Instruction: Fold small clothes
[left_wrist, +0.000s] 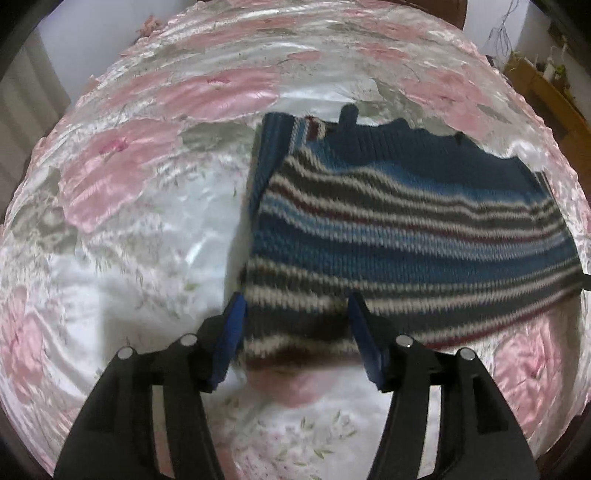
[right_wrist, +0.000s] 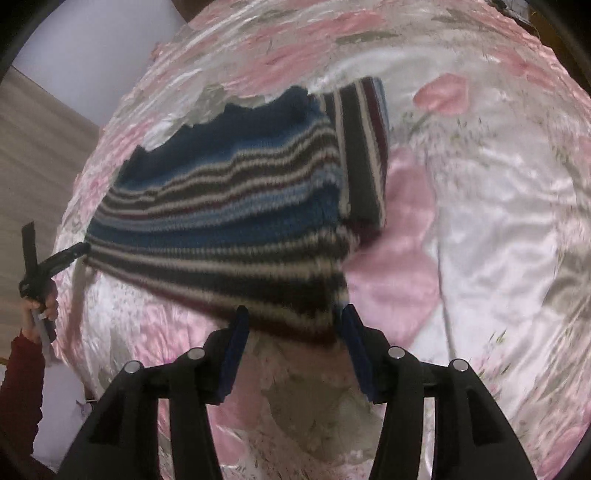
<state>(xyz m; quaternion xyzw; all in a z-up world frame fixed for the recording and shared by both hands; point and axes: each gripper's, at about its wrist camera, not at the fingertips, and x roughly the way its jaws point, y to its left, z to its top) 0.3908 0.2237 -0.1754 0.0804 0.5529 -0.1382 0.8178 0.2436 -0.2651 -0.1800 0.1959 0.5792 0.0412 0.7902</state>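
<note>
A chunky ribbed-knit striped sweater (left_wrist: 406, 229) is lying on the glossy, wrinkled floral satin bedspread (left_wrist: 147, 184). The left gripper (left_wrist: 295, 306) and right gripper (right_wrist: 291, 317) are hovering with blue-padded fingers spread wide, gripping nothing, over its near hem corners

Bed, shiny pink floral satin cover (left_wrist: 155, 206); striped knit sweater (left_wrist: 399, 229) lying flat on it.

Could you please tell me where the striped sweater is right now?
The sweater lies spread on the floral bedspread, right of centre in the left wrist view and left of centre in the right one, its near hem between both grippers' open jaws.
</note>
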